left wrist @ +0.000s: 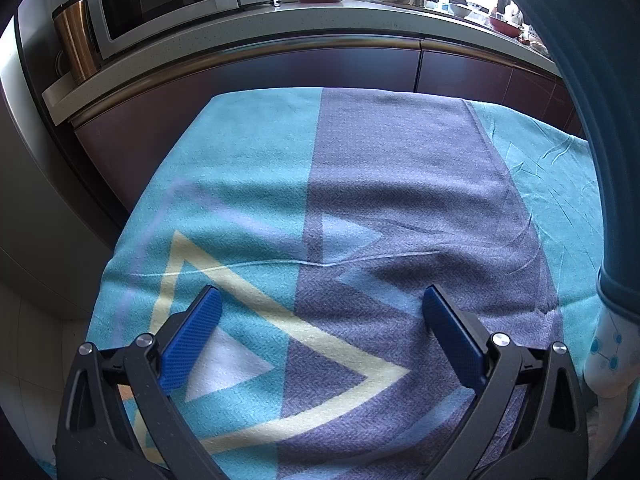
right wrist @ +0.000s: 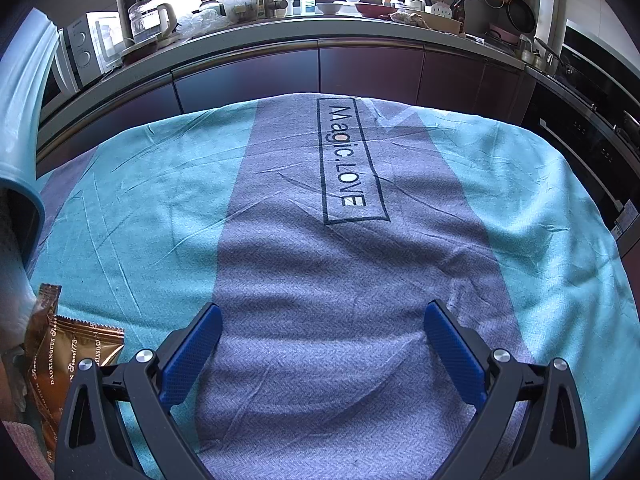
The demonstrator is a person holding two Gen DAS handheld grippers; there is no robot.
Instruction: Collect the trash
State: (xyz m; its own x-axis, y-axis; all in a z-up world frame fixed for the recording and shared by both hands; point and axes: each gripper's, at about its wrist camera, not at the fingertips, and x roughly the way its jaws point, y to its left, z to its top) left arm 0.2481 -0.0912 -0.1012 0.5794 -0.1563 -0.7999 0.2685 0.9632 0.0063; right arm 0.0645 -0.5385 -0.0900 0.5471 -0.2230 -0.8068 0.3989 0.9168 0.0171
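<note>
Right wrist view is showing the right tongs (right wrist: 322, 354) released, hovering over the bench (right wrist: 540, 200); gold wrappers (right wrist: 68, 352) are lying beside a blue bin (right wrist: 24, 120), uncollected. Left tongs (left wrist: 322, 336) likewise released, empty.

Home kitchen, microwave (left wrist: 160, 0) on curved countertop (left wrist: 248, 28), glass kettle (right wrist: 150, 16), tap (right wrist: 276, 4), hanging pan (right wrist: 520, 14), built-in oven (right wrist: 588, 136), dark cabinets (right wrist: 368, 72)

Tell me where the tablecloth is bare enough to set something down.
Bare: the grey-purple centre stripe from the open right tool to the "Magic.LOVE" print, and the teal cloth beside it. Crowded: the near-left corner, with gold-brown snack wrappers and a blue bin.
</note>
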